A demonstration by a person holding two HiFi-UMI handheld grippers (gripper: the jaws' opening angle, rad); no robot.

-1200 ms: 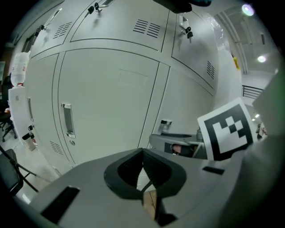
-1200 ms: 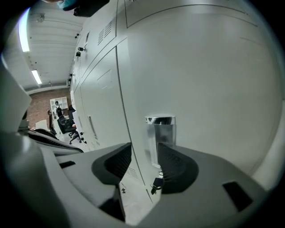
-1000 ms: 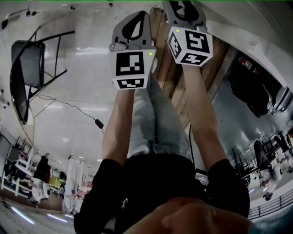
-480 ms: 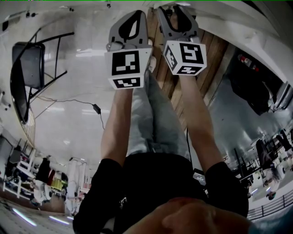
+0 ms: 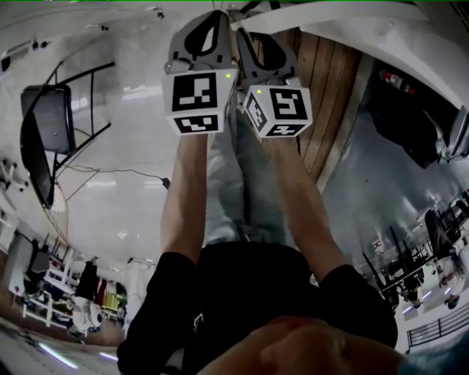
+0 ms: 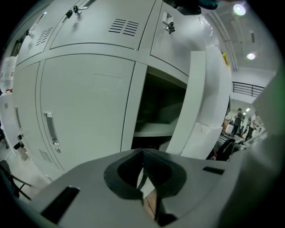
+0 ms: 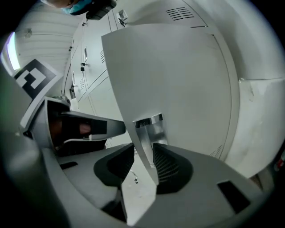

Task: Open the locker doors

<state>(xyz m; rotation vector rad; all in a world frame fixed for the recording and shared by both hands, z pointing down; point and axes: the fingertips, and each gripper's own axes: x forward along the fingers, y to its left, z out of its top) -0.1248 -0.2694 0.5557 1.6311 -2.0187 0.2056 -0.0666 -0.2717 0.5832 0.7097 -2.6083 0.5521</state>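
The white locker door [image 7: 178, 75] stands swung open, and its edge with the metal handle plate [image 7: 149, 127] sits between the jaws of my right gripper [image 7: 143, 156]. Those jaws have just been closing and both pads now lie against that edge. In the head view the right gripper [image 5: 245, 36] reaches the door's edge [image 5: 330, 18] at the top. My left gripper [image 6: 143, 153] is shut with nothing in it, pointing at the open compartment [image 6: 160, 116] from a short way off. It also shows close beside the right one [image 5: 216, 18].
To the left of the open compartment is a closed locker door [image 6: 84, 102] with a vertical handle [image 6: 50, 129]. More closed doors run above. A folding chair [image 5: 44, 124] and a cable lie on the floor at left. Wooden planks [image 5: 322, 88] lie under the lockers.
Both grippers have moved up and left in the head view, closer together. The white door edge has come into view above the right gripper.
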